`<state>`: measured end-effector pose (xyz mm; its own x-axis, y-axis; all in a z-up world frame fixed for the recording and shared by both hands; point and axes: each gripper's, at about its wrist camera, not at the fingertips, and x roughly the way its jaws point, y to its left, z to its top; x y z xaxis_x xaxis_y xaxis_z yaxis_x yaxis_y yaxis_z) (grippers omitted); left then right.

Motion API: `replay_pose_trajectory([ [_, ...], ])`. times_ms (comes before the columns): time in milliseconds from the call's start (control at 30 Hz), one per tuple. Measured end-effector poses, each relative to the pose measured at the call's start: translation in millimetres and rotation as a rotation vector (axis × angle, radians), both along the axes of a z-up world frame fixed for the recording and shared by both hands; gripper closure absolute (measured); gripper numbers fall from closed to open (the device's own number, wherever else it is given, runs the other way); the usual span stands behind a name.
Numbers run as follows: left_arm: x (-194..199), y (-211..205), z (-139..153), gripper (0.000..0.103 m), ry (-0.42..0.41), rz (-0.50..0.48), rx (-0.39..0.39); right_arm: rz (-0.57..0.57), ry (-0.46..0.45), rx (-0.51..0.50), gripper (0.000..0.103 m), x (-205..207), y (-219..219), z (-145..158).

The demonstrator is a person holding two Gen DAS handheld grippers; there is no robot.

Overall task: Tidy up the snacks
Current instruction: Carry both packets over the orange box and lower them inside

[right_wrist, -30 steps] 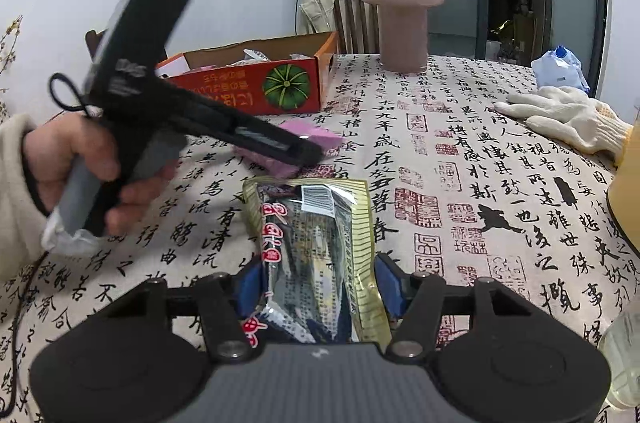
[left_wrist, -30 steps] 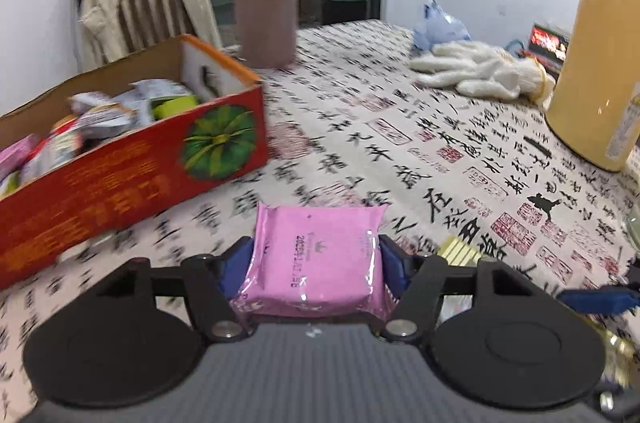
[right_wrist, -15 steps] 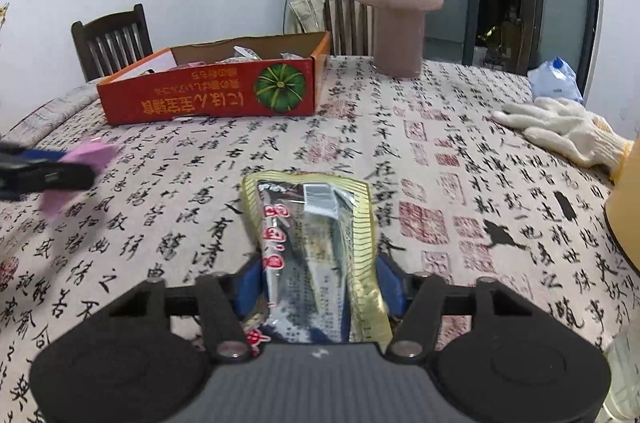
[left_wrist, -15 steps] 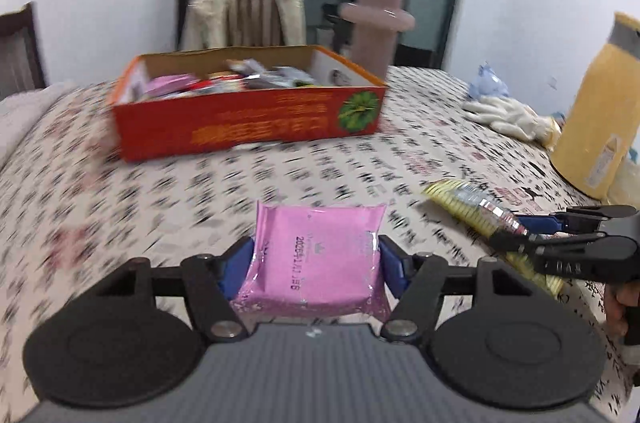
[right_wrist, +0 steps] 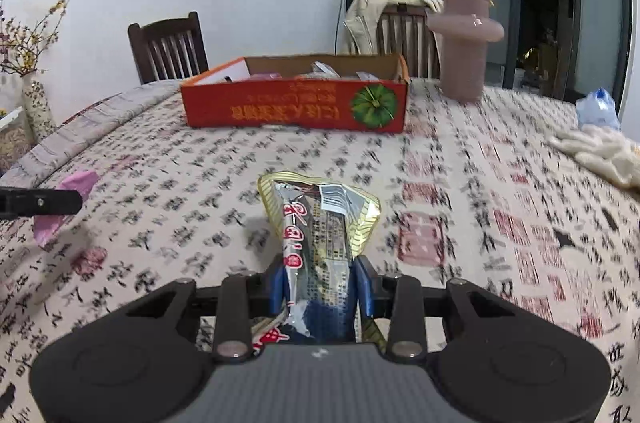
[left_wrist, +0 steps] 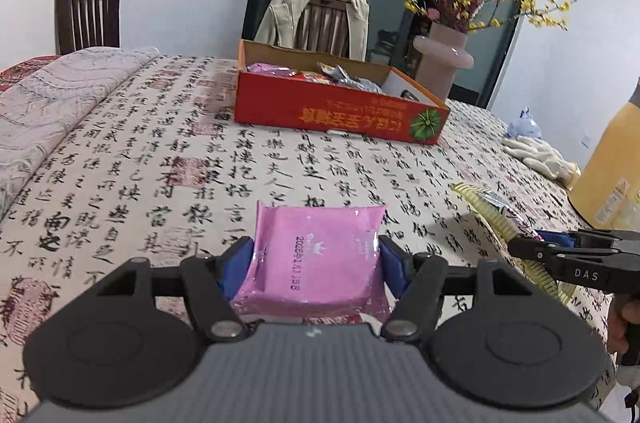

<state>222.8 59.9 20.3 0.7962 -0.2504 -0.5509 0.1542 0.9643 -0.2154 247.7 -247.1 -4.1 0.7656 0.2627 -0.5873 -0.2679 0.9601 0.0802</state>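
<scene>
My left gripper [left_wrist: 318,263] is shut on a pink snack packet [left_wrist: 316,259] and holds it above the tablecloth. My right gripper [right_wrist: 320,287] is shut on a gold and silver snack packet [right_wrist: 318,235], squeezed narrow between the blue pads. An open red cardboard box [left_wrist: 340,111] with several snack packets inside stands farther back on the table; it also shows in the right wrist view [right_wrist: 296,109]. The right gripper with its packet shows at the right edge of the left wrist view [left_wrist: 552,247]. The left gripper shows at the left edge of the right wrist view [right_wrist: 60,201].
A pink vase [right_wrist: 464,59] with flowers stands behind the box on the right. White gloves [left_wrist: 540,155] and a blue bag [left_wrist: 524,125] lie at the right. A yellow jug [left_wrist: 612,163] stands at the right edge. Chairs [right_wrist: 168,47] stand behind the table.
Both grippers have pulled back from the box and risen, each keeping its packet. The right gripper has squeezed its packet narrower. The left gripper has swung to the left of the right one.
</scene>
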Motion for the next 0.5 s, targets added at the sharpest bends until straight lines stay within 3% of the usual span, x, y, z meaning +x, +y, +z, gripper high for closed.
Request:
replay_pose_trajectory([
  [267,35.6,8.0,32.9,0.036,-0.067,-0.036,-0.036,0.021,-0.035,-0.017,0.068,19.8,18.1,21.2],
  [367,67.5,7.3,52.5,0.036,-0.116,-0.040,-0.026,0.041,-0.056,0.057,0.068,41.6,15.6,39.4],
  [500,129.3,1.5,74.9,0.036,-0.167,-0.035,0.001,0.050,-0.133,0.037,0.068,85.0,21.6,68.7],
])
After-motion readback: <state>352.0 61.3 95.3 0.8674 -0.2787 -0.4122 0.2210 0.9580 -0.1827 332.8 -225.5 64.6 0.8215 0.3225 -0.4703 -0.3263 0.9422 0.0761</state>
